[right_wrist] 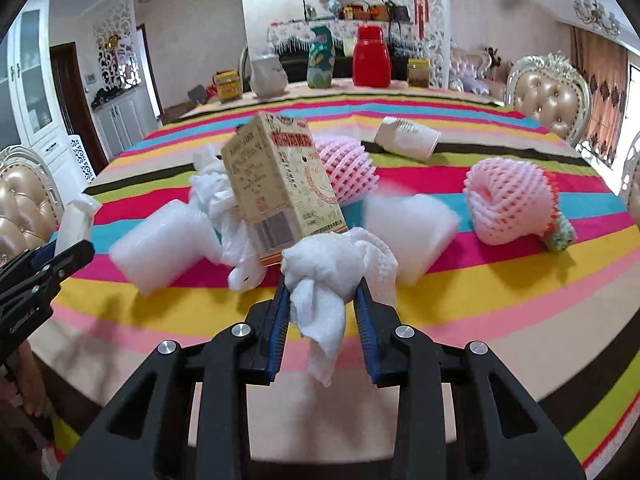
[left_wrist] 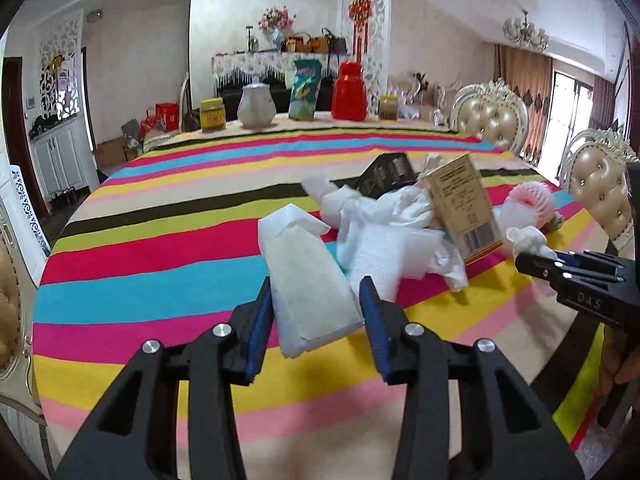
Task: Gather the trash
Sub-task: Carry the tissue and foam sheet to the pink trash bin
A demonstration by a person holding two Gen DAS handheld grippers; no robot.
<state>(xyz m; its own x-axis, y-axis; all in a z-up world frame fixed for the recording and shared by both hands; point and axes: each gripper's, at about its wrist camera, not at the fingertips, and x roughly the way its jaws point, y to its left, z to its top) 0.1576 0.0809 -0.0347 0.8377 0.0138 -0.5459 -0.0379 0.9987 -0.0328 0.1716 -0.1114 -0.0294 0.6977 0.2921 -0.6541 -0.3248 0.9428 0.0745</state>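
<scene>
1. In the left wrist view, at the lower middle of the frame, we see the left gripper [left_wrist: 316, 308] clamped on a folded white foam sheet [left_wrist: 308, 276]; the sheet sticks up toward the centre of the picture, above the striped tablecloth [left_wrist: 140, 248]

2. To the right of it, in the middle of the frame, lies a heap of crumpled white plastic [left_wrist: 384, 224], and a yellow carton box [left_wrist: 464, 208] leans tilted on this heap. A black box [left_wrist: 386, 174] lies just behind them

3. At the right edge of the same view the right gripper [left_wrist: 536, 258] comes in from the side, with a white tissue wad [left_wrist: 526, 238] at its tip, and a pink foam net [left_wrist: 530, 202] is behind it

4. In the right wrist view, the right gripper [right_wrist: 322, 292] at the lower middle is closed on the white tissue wad [right_wrist: 320, 276], and one end of the wad hangs down between the fingers

5. Further right in this view, a second pink foam net [right_wrist: 508, 204] lies on the cloth, and a white paper cup [right_wrist: 408, 138] lies on its side in the upper middle

6. At the far end of the table, in the top of the frame, stands a red jug [right_wrist: 371, 58]
</scene>
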